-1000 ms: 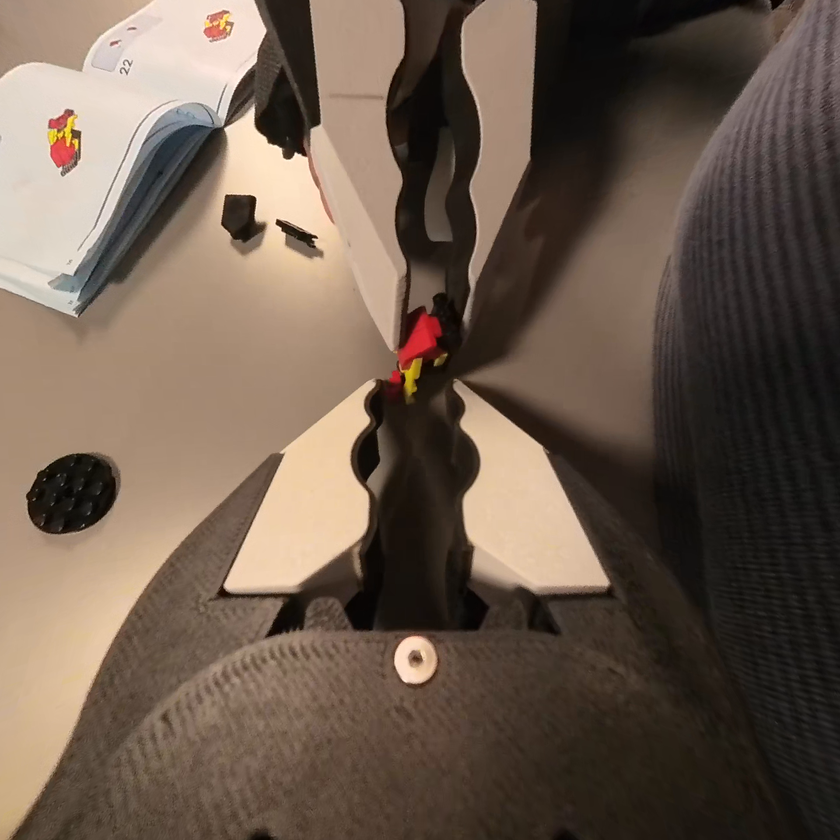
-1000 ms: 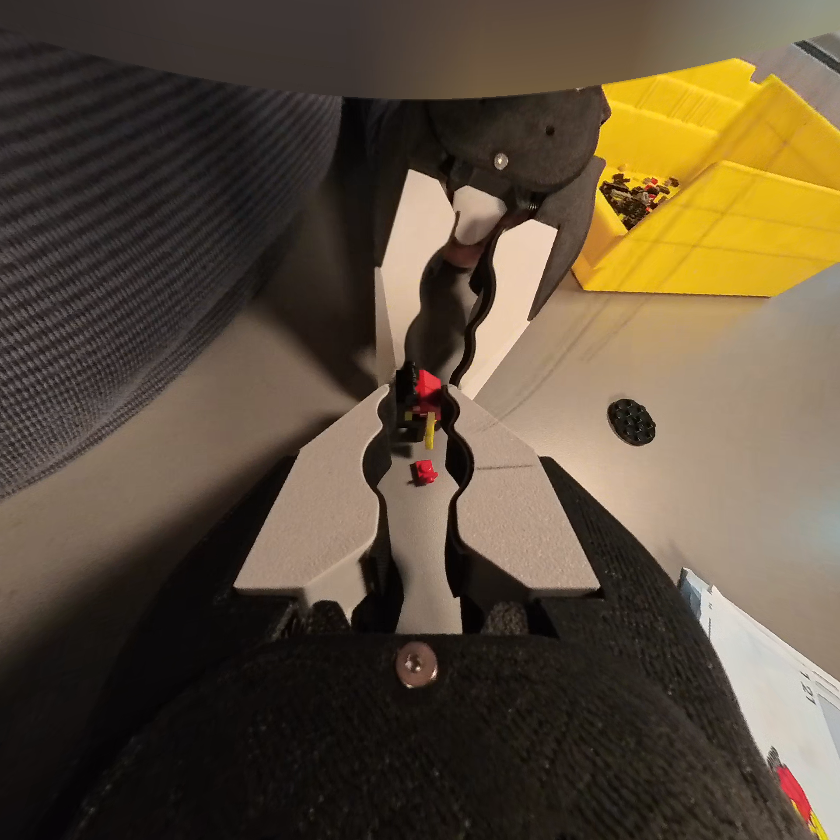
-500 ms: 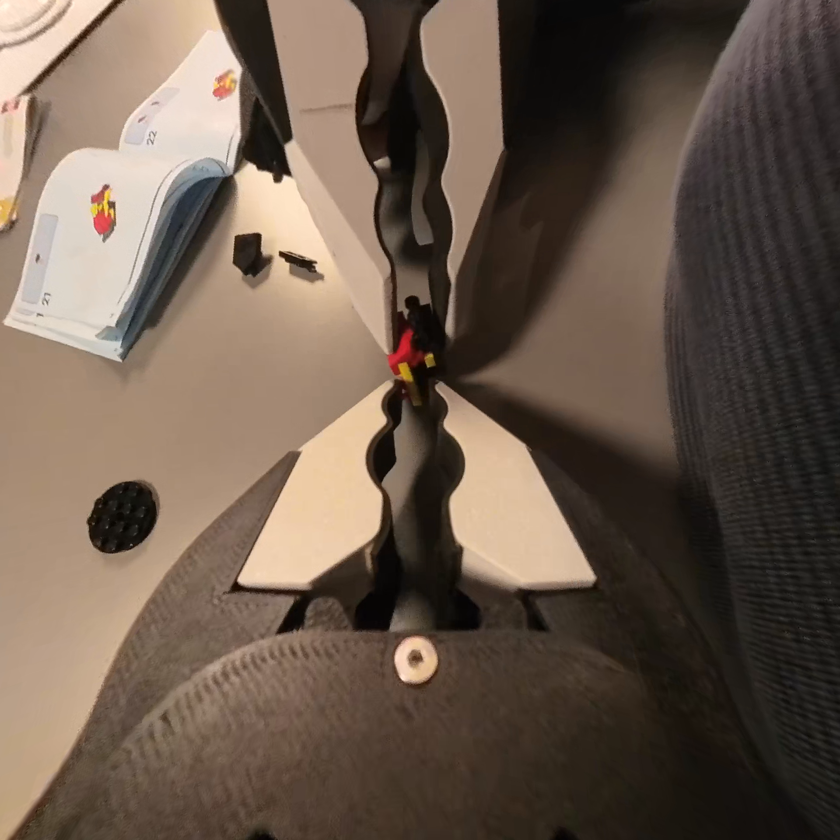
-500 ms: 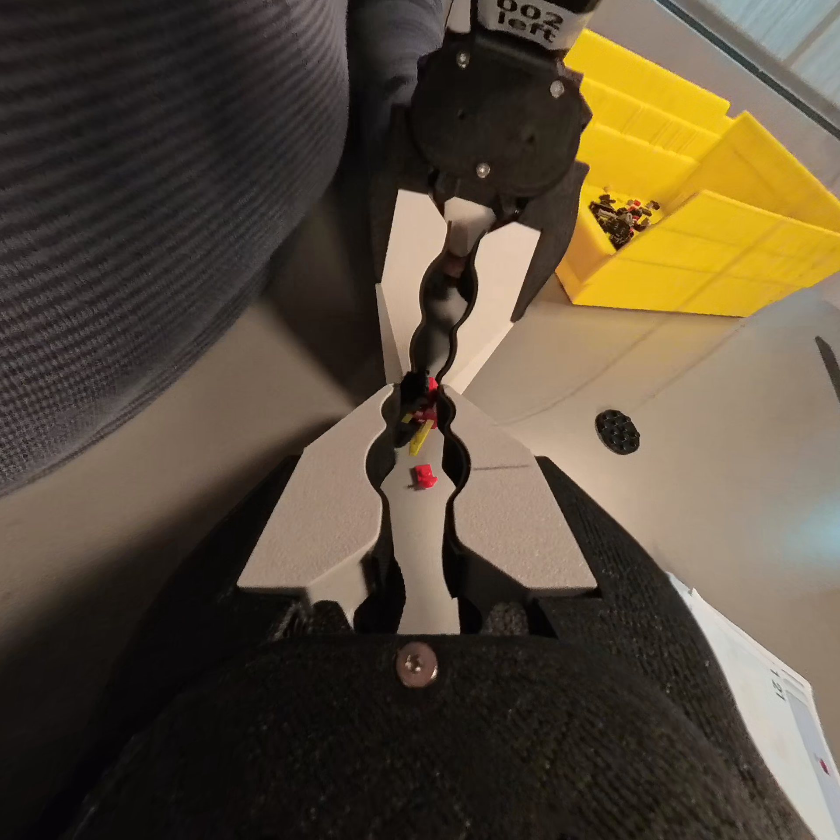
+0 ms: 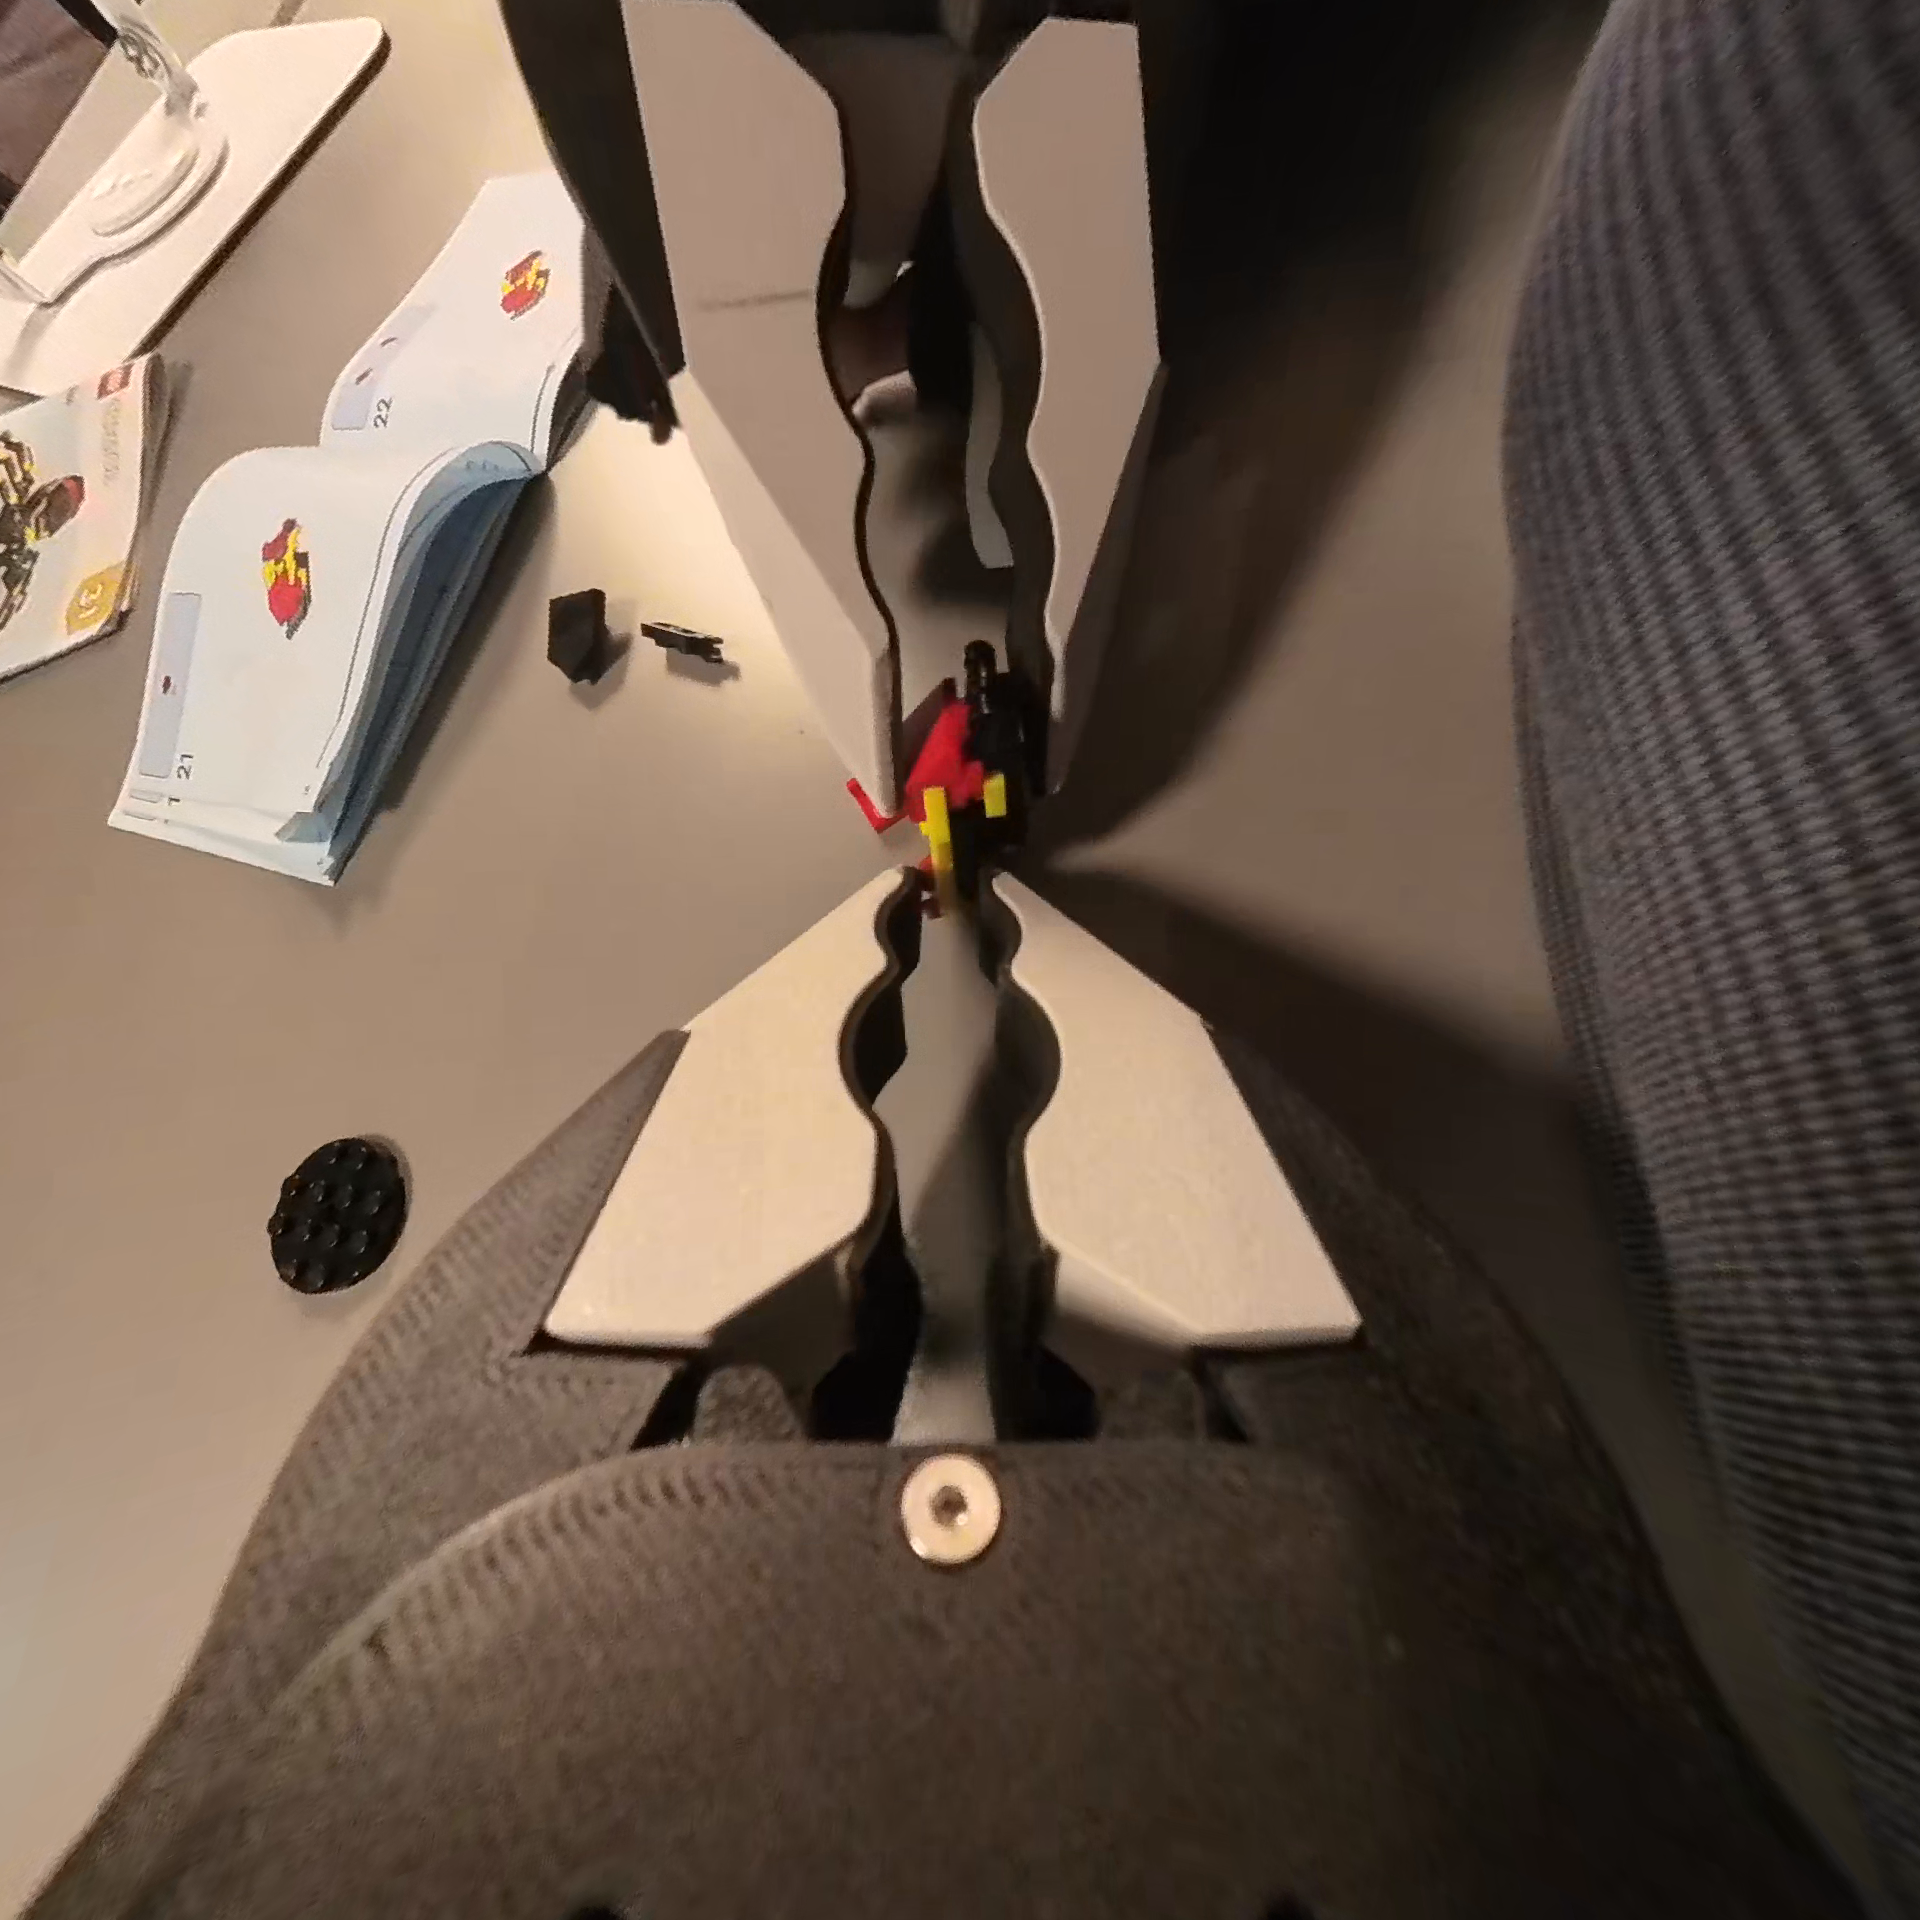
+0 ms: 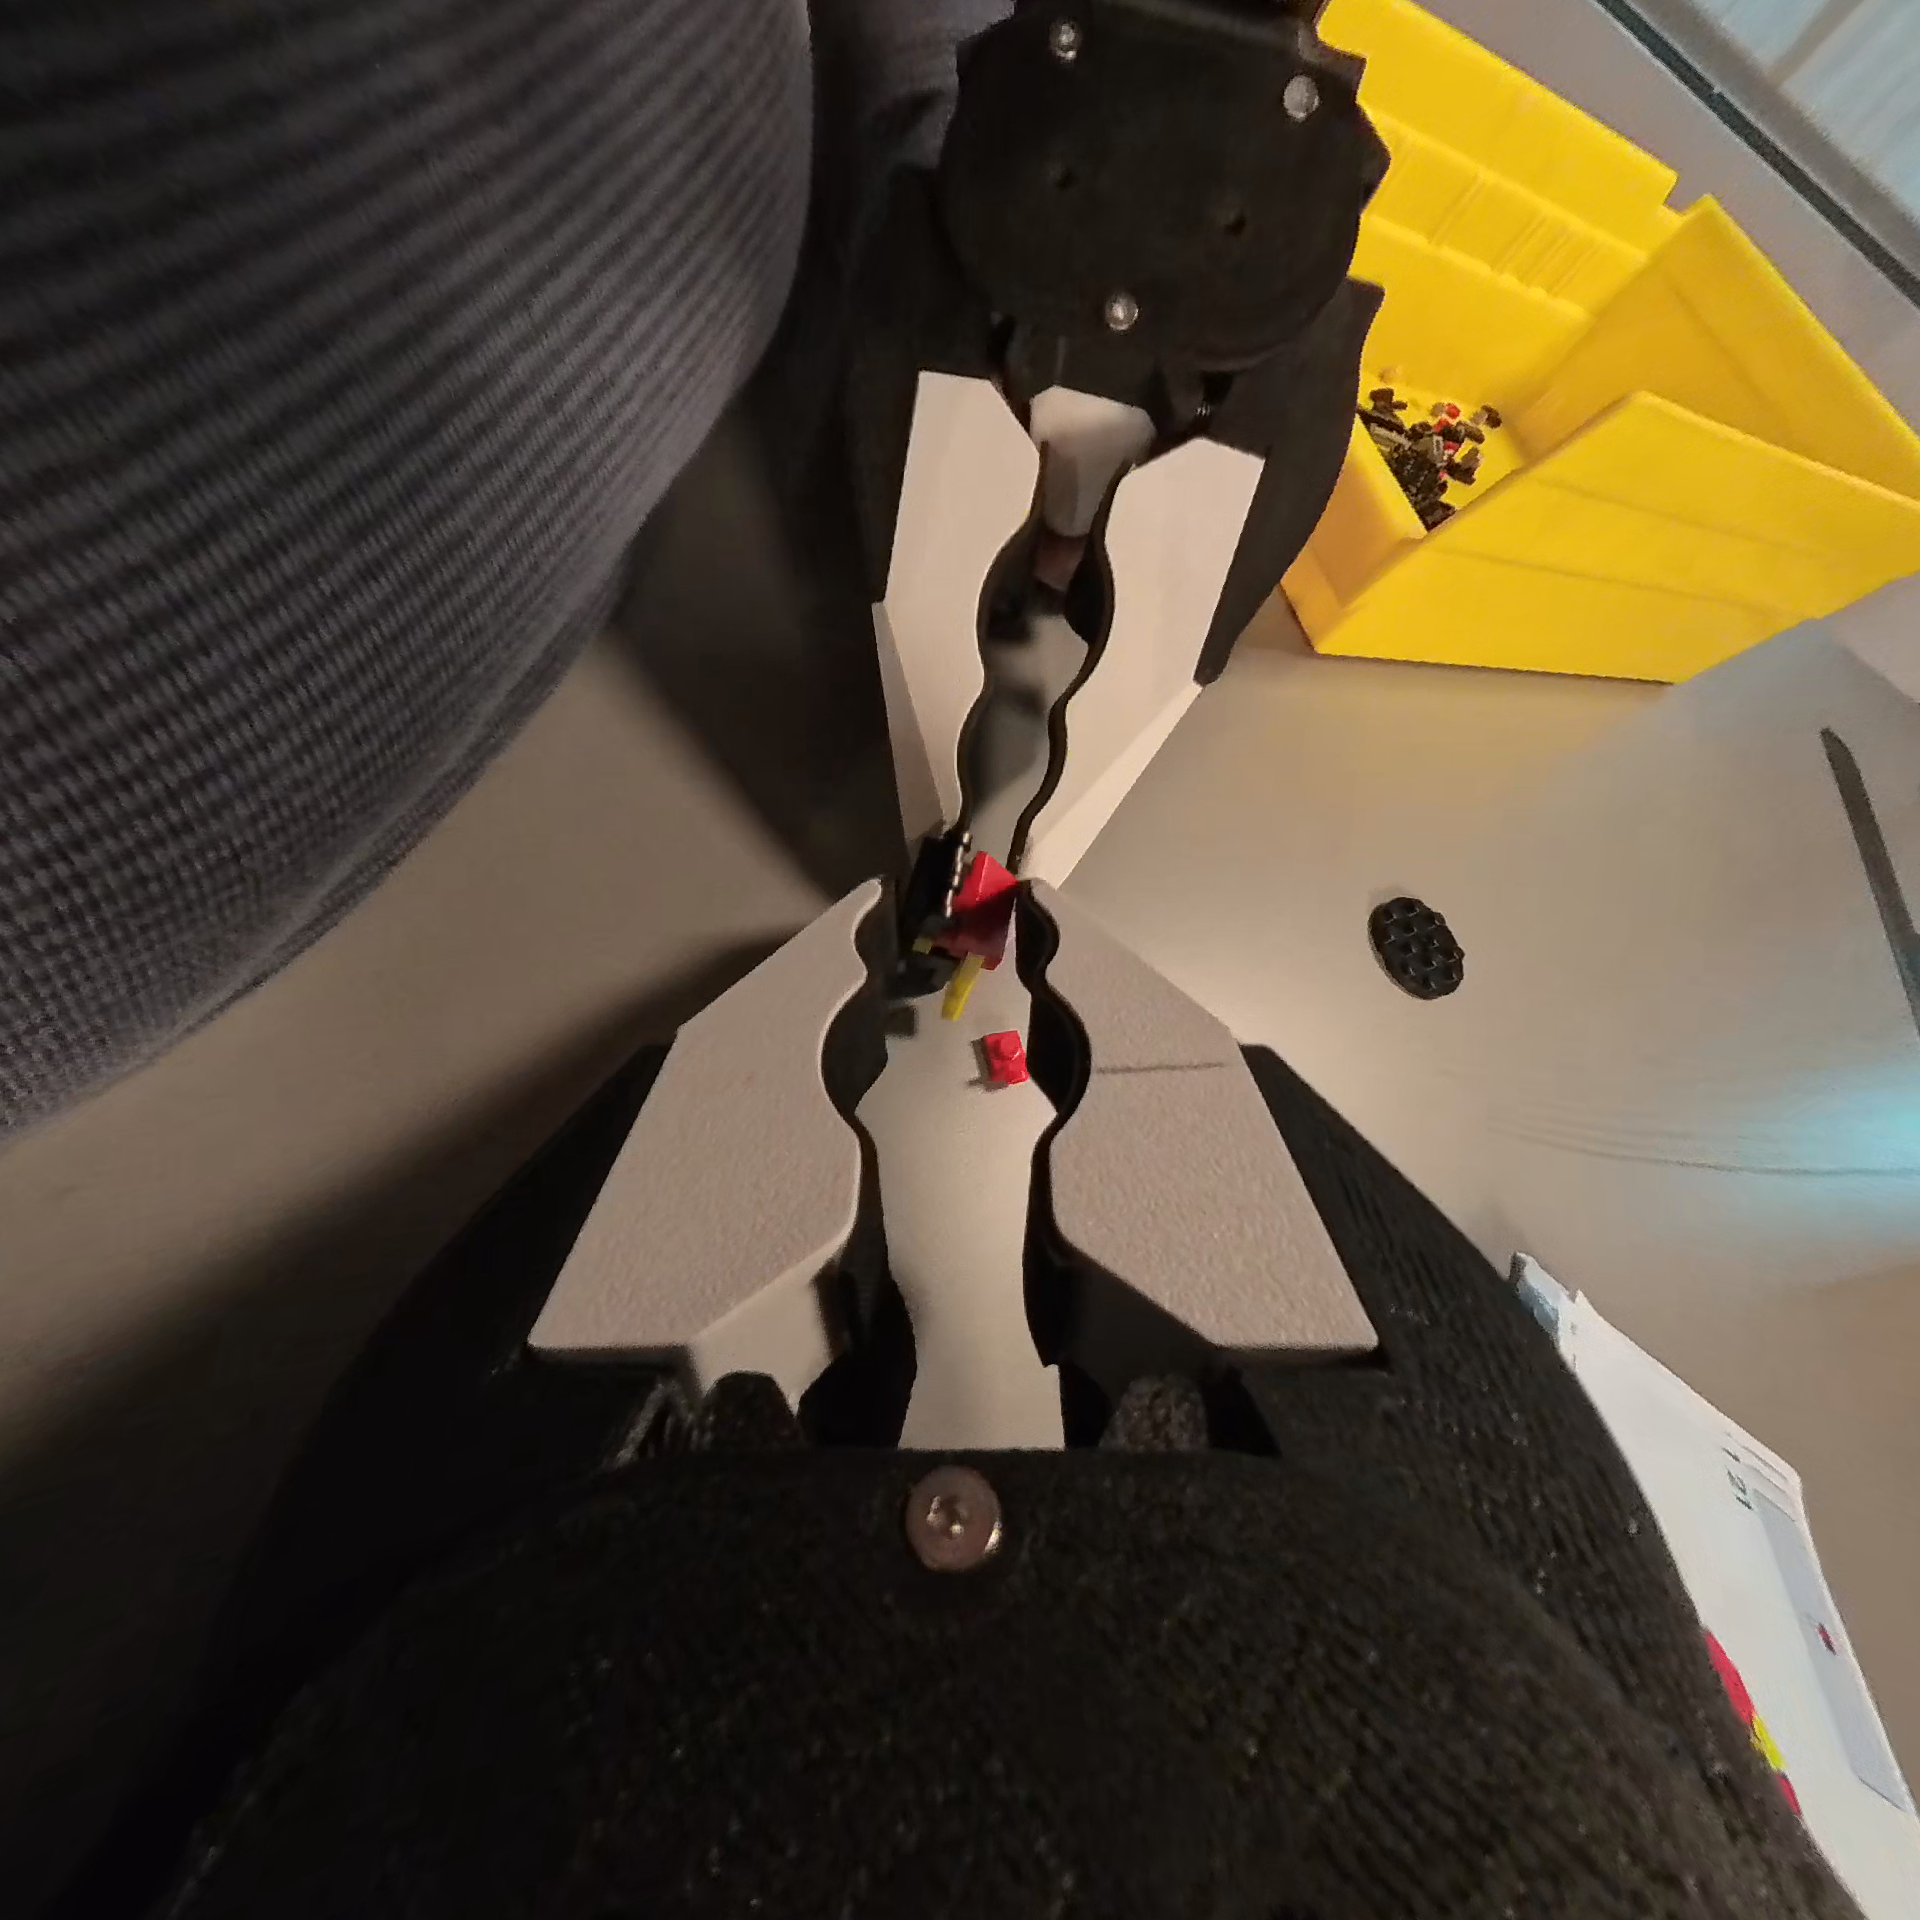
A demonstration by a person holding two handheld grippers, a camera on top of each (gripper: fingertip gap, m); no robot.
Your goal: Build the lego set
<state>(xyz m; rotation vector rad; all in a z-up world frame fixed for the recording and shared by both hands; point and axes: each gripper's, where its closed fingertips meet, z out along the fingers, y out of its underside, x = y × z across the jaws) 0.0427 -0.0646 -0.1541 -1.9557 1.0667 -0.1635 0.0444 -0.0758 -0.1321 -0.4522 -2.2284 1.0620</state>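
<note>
The small red, black and yellow brick assembly (image 5: 961, 774) hangs in the air above the grey surface (image 5: 416, 987), caught between your two tongs, which meet nose to nose. Your right tongs (image 6: 951, 914) are closed on its black and red body, one tip on the black side and one on the red slope. Your left tongs (image 5: 951, 899) are nearly shut around the thin yellow and red bits at its near end; I judge them to be pinching there, but the contact itself is too small to make out for sure.

Expect this cluster to be very light and stiff, hard plastic with smooth faces, so it will likely slip or twist if you squeeze on a slope or a corner. The thin yellow strip (image 6: 961, 995) sticking out below looks like the weak spot: it could pop off under side load. Take hold on flat opposite faces of the black block, and press along the stud direction rather than across it.

A loose small red studded brick (image 6: 1003, 1058) lies on the surface directly under the gap of your right tongs, just below the assembly and apart from it. A round black studded plate (image 5: 335, 1226) sits well off to your left tongs' left side, two small black parts (image 5: 634, 639) lie near the open pale-blue instruction booklet (image 5: 312, 623), and the yellow plastic parts bin (image 6: 1558, 468) stands beyond.
</note>
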